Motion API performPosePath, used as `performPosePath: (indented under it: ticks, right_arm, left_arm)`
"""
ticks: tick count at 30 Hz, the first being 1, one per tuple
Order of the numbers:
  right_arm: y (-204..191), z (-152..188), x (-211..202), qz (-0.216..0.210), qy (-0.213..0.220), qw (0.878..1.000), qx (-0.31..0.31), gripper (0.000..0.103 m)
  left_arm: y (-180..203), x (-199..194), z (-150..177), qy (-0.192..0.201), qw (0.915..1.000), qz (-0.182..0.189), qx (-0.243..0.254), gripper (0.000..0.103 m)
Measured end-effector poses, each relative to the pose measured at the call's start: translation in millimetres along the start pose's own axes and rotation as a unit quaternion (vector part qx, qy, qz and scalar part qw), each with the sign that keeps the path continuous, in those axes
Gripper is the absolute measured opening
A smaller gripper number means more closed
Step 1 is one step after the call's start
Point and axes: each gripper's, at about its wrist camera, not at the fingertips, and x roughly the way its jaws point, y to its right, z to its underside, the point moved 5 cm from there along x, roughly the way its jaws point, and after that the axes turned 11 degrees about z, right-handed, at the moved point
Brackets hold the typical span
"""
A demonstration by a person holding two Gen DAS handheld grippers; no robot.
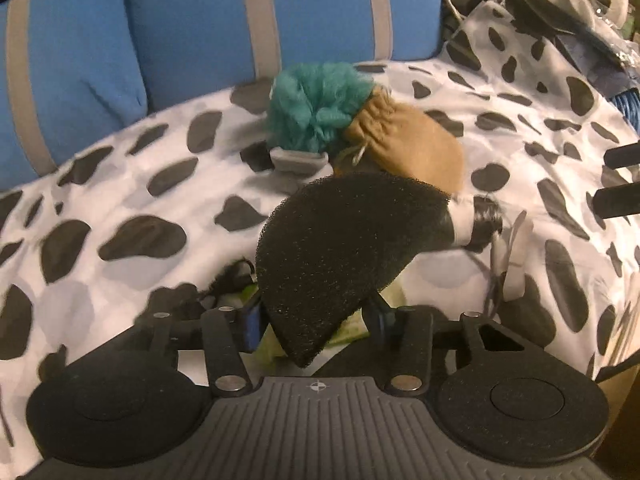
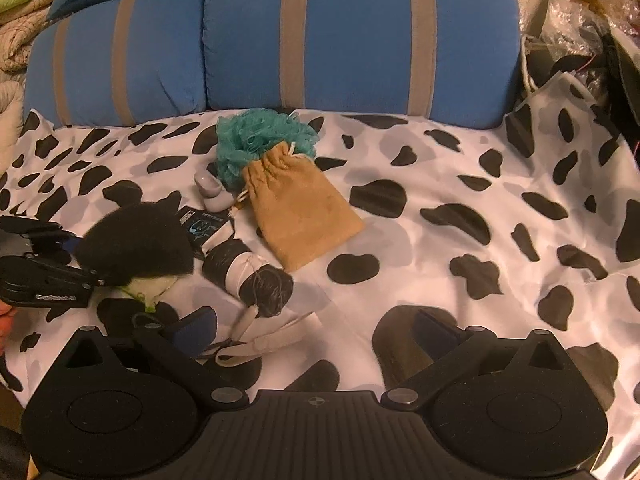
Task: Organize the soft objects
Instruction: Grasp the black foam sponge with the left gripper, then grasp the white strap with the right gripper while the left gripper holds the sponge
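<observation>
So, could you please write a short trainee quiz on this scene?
1. True or false: the left gripper holds the black sponge.
2. What touches the tan pouch at its drawstring end? A) teal loofah B) blue cushion C) rolled bundle
3. Fill in: the right gripper is ____ and holds nothing.

Key: 1 true; 2 A; 3 open.
</observation>
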Motion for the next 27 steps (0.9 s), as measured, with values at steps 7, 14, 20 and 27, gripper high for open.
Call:
performPosePath:
  ticks: [7,14,20,27]
  right_arm:
    - [4.8,-2.8,-2.2,0.000,0.007,1.000,0.019,0.103]
    - [-7.0,-3.5,-3.1,-0.010,0.020,1.000,0.000,0.103]
    - [-17.5,-4.9,1.6,-0.027,0.021,0.999,-0.013,0.103]
    - [-35.5,-4.7,13.4,-0.054,0.013,0.998,-0.042,0.097]
  left_arm:
    - [15.2,-39.7,-15.6,0.038,0.9990,-0.021,-0.010,0.047]
    - [16.0,-64.5,-3.9,0.042,0.9959,-0.042,-0.068,0.047]
    - [26.3,-84.9,12.0,0.045,0.9943,-0.051,-0.082,0.047]
    - [32.4,-88.5,23.5,0.018,0.9942,-0.058,-0.088,0.047]
